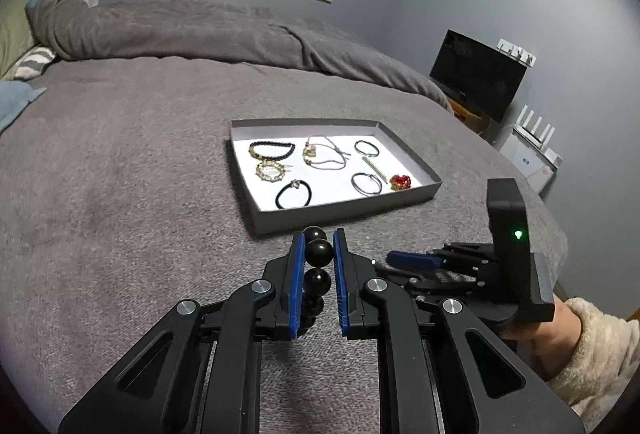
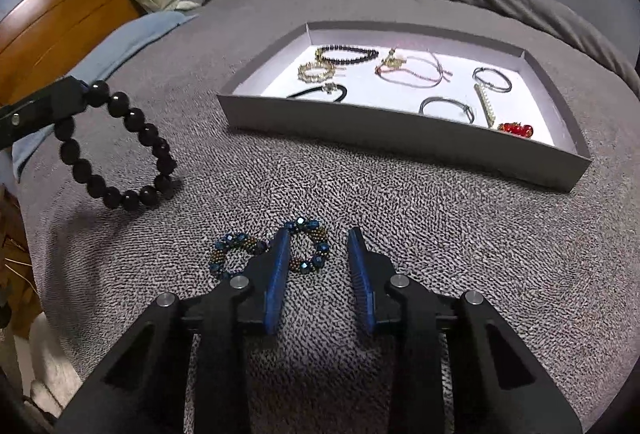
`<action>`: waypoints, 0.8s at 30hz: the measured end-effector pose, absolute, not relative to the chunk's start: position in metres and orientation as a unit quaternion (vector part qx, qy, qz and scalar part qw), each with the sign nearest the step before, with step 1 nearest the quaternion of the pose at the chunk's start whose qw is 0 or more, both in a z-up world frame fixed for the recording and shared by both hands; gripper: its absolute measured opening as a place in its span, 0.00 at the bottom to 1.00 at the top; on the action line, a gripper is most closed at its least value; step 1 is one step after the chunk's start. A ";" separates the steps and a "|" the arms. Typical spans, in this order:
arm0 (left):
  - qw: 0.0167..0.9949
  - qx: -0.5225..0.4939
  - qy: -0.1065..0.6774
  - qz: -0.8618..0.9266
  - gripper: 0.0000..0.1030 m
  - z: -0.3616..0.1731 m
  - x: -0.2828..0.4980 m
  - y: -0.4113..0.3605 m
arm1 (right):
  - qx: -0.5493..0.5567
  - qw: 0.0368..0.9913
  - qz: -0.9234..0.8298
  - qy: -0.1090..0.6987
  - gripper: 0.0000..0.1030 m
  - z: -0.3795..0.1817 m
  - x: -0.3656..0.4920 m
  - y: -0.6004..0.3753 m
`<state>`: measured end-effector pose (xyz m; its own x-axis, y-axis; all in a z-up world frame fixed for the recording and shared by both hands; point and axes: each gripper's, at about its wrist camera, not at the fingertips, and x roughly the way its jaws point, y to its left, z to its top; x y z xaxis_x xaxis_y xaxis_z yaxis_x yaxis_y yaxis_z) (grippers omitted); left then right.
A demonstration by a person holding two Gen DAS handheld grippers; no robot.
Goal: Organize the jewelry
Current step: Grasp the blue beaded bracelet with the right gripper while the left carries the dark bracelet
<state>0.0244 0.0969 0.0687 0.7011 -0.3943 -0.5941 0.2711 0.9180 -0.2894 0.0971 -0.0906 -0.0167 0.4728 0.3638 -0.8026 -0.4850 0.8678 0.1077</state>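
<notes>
A bracelet of large, glossy black round beads (image 1: 319,266) is pinched between the blue ribbed pads of the left gripper (image 1: 319,248), whose jaws are closed onto one bead; in the right wrist view the loop is seen hanging free above the nubbly grey blanket (image 2: 400,234). The right gripper (image 2: 320,246) is held partly open and grips nothing. A bracelet of faceted blue and small bronze beads (image 2: 272,250), twisted into a figure-eight, lies flat on the blanket, one loop between the jaws and the other outside the left finger. Beyond, a shallow grey cardboard tray (image 2: 400,137) with a white floor holds beaded bracelets, hair ties, thin metal bangles and a red bead cluster.
</notes>
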 end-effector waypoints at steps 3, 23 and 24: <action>0.917 -0.093 0.343 -0.182 0.15 0.065 0.024 0.100 | -0.072 0.848 0.247 0.463 0.28 -0.021 0.103 -0.087; 0.921 -0.085 0.329 -0.188 0.15 0.080 0.016 0.099 | -0.049 0.895 0.251 0.366 0.07 0.055 0.076 -0.130; 0.922 -0.085 0.327 -0.188 0.15 0.083 0.016 0.099 | -0.049 0.898 0.248 0.361 0.07 0.060 0.077 -0.135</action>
